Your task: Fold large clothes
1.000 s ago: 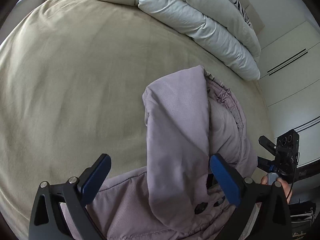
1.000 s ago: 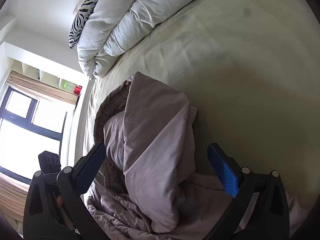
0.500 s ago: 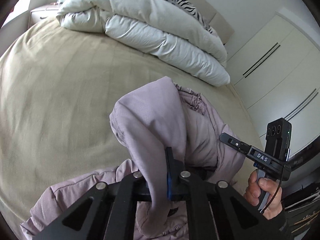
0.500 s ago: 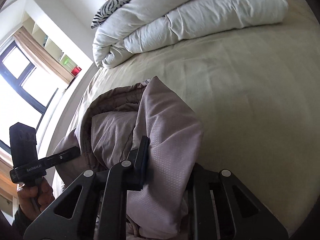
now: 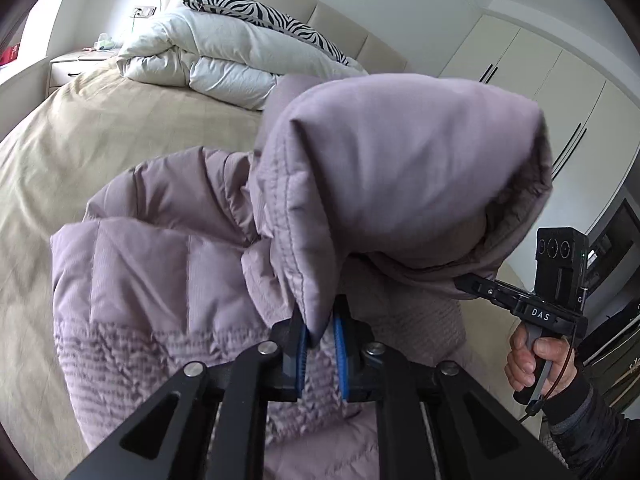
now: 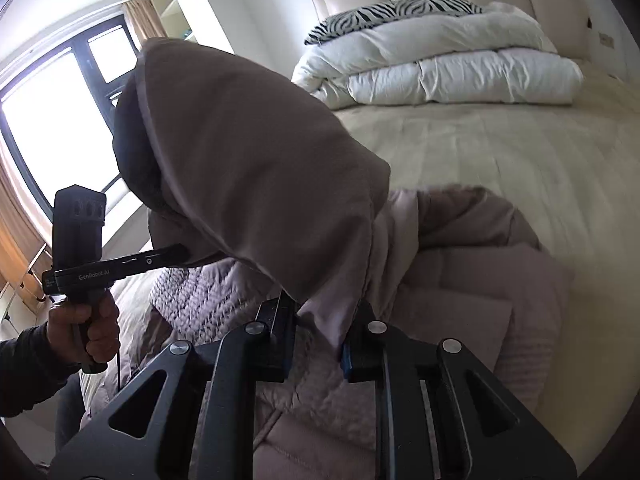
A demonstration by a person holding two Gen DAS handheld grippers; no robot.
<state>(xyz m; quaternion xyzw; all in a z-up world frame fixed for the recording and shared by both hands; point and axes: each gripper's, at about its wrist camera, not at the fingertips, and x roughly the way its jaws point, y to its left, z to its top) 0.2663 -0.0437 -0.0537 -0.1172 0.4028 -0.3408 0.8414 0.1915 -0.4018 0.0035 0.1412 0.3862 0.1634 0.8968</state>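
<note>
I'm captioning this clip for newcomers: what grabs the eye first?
A puffy mauve jacket fills both views, a fold of it lifted off the beige bed and pinched by the left gripper and right gripper. Behind, a folded white duvet lies by the headboard.

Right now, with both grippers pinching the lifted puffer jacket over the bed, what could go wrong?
1. The left gripper holds only a thin seamed edge of the puffer jacket; the slick fabric may slip out.
2. The right gripper pinches a similar fold, so uneven pulling could skew it.
3. The raised jacket hides much of the bed from both cameras, so placement is partly blind.
</note>
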